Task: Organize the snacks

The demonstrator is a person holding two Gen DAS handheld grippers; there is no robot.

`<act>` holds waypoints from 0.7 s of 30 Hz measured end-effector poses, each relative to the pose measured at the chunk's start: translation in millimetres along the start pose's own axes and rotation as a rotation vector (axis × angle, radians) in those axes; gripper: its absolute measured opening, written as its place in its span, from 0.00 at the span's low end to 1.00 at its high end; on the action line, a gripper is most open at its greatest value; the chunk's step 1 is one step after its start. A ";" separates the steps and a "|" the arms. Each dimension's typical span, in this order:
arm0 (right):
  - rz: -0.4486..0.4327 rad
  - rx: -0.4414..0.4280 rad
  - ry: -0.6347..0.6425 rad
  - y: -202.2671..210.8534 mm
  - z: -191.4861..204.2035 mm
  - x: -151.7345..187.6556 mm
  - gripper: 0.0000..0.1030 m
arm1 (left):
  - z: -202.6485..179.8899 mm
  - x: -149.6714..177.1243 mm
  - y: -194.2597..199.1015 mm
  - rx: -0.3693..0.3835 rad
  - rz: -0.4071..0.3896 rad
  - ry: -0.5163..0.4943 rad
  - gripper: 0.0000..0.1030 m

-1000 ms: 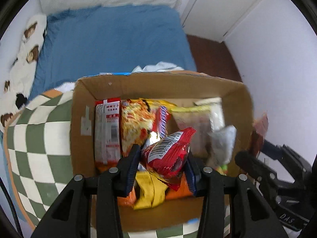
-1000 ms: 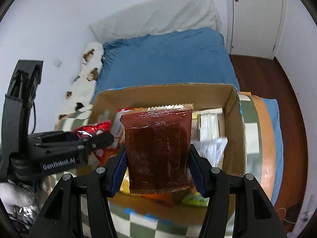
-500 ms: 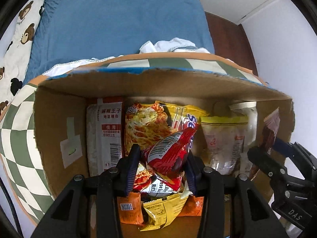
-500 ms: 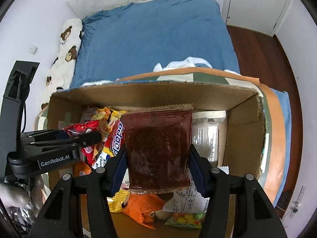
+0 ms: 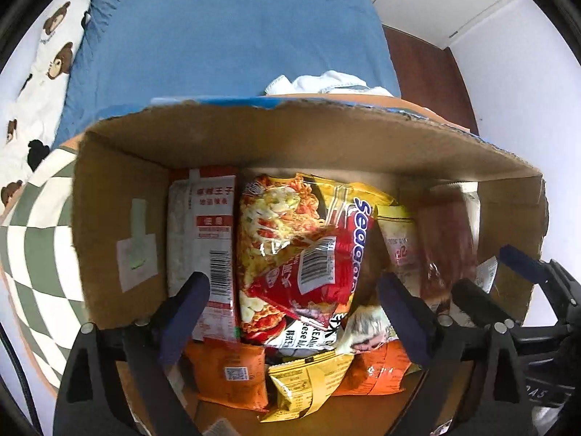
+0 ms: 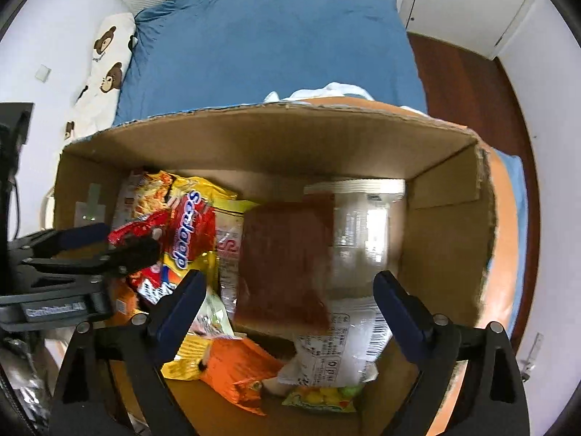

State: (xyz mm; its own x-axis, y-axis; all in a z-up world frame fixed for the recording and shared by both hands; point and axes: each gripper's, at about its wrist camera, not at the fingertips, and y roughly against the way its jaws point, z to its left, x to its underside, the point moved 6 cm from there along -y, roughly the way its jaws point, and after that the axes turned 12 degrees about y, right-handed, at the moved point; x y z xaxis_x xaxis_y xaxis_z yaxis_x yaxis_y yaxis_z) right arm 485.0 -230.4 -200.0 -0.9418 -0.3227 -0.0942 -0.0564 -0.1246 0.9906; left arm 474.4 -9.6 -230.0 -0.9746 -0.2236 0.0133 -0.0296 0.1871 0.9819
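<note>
Left wrist view: the left gripper point(image 5: 292, 307) points down into the box point(image 5: 308, 138), jaws opening and already wide. The red packet point(image 5: 308, 272) lies between the fingers point(image 5: 183, 307) with a gap on each side, free of both pads, resting on the noodle bag point(image 5: 279, 225) near the box's middle.

Right wrist view: the right gripper point(image 6: 287, 301) also points into the box, jaws opening wide. The dark red pouch point(image 6: 287, 258) stands between its fingers point(image 6: 399, 305), clear of both pads and blurred, leaning toward the box's far wall.

Box contents: a white-and-red pack point(image 5: 203, 239) against the left wall, orange bags point(image 5: 228, 370) and a yellow bag point(image 5: 301, 385) on the near floor, a clear pack point(image 6: 363, 225) by the right wall.
</note>
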 end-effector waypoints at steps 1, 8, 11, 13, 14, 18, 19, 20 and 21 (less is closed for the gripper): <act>-0.001 0.001 -0.002 0.8 -0.8 0.7 0.92 | 0.9 1.0 1.0 0.000 -0.001 -0.001 0.93; -0.013 0.019 -0.014 7.6 -4.6 7.4 0.93 | -1.0 8.8 5.8 -0.029 -0.041 -0.016 0.94; -0.034 0.032 -0.020 11.7 -6.3 11.5 0.93 | 0.0 14.2 12.2 -0.037 -0.071 -0.021 0.94; -0.052 0.045 -0.023 14.9 -7.8 14.9 0.93 | 0.6 17.6 19.7 -0.048 -0.112 -0.027 0.94; -0.064 0.048 -0.026 17.2 -8.5 17.9 0.93 | 1.0 19.5 23.3 -0.050 -0.130 -0.029 0.94; -0.106 0.062 -0.029 25.3 -9.1 28.1 0.93 | 2.6 31.8 40.8 -0.035 -0.208 -0.029 0.94; -0.121 0.068 -0.028 28.2 -8.8 31.3 0.93 | 3.1 37.0 47.1 -0.035 -0.235 -0.033 0.94; -0.139 0.078 -0.026 31.9 -7.7 36.1 0.93 | 3.5 42.6 53.9 -0.040 -0.266 -0.039 0.94; -0.151 0.086 -0.022 34.4 -6.7 39.0 0.93 | 4.0 46.2 58.4 -0.043 -0.289 -0.045 0.94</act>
State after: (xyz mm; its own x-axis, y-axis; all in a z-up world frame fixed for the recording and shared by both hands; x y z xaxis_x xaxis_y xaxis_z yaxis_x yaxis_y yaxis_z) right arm 448.6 -253.6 -170.3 -0.9275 -0.2854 -0.2414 -0.2251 -0.0890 0.9703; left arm 426.7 -5.2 -172.8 -0.9360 -0.2192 -0.2754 -0.2987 0.0805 0.9510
